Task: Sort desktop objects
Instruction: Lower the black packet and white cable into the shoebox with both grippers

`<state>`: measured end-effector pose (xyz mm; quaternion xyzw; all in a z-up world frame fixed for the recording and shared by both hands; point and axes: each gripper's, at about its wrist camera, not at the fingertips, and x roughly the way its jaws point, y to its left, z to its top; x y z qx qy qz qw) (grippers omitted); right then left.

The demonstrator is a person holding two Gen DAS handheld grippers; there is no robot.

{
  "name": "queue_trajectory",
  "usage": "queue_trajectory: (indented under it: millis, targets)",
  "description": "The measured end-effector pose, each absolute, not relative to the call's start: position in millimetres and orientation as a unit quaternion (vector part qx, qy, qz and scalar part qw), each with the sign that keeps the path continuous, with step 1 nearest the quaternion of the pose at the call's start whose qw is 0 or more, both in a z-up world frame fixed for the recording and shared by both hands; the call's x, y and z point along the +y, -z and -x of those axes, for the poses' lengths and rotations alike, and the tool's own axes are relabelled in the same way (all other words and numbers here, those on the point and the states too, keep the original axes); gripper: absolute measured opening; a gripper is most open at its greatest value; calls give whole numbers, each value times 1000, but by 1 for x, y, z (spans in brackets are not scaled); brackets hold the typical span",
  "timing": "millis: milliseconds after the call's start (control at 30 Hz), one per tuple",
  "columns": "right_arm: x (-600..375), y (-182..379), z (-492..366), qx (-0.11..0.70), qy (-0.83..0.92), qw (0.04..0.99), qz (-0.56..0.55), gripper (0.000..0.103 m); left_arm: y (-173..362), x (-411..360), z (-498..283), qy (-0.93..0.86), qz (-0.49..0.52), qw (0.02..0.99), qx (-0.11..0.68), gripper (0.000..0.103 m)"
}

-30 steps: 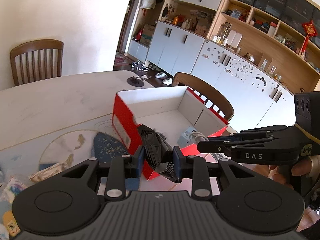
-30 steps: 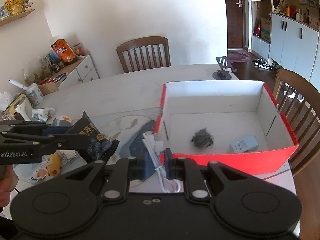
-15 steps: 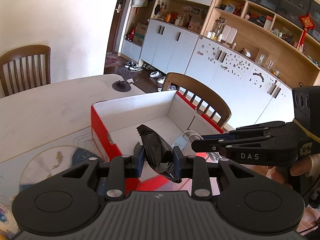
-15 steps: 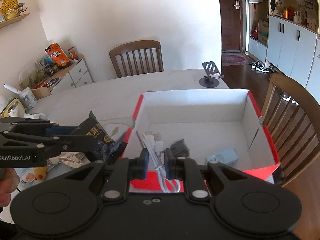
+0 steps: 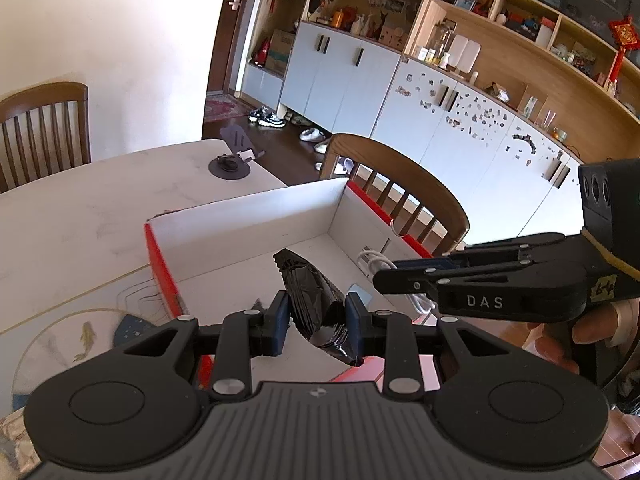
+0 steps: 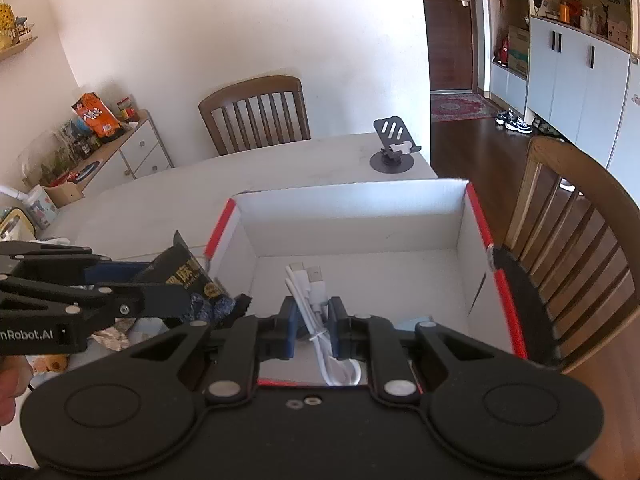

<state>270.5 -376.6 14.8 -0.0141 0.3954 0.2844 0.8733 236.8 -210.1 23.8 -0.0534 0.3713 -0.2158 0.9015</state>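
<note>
Left gripper (image 5: 316,320): jaws part-closed on a black snack packet (image 5: 312,292), clamped near its lower end, long axis running up and away over the box's near-left corner. Right gripper (image 6: 314,326): jaws closed tight on a bundled white cable (image 6: 310,292), plugs pointing forward, loop hanging below. Red box (image 6: 472,216) sits at the desk's right edge; both items are held above its open white interior, so release looks like the next call, the cable being more central. A small pale-blue box is glimpsed inside. Desk (image 5: 80,208) is pale stone-look; phone stand (image 6: 394,148) at the far corner, wooden chairs around, cabinets beyond.
</note>
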Motion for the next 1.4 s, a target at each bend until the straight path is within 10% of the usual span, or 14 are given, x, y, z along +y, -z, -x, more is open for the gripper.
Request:
queue_trajectory:
  millis: [1400]
  targets:
    - [-344,66,-382,506,-267,817,80,15,54,-257,-319,218,5,856,469,29]
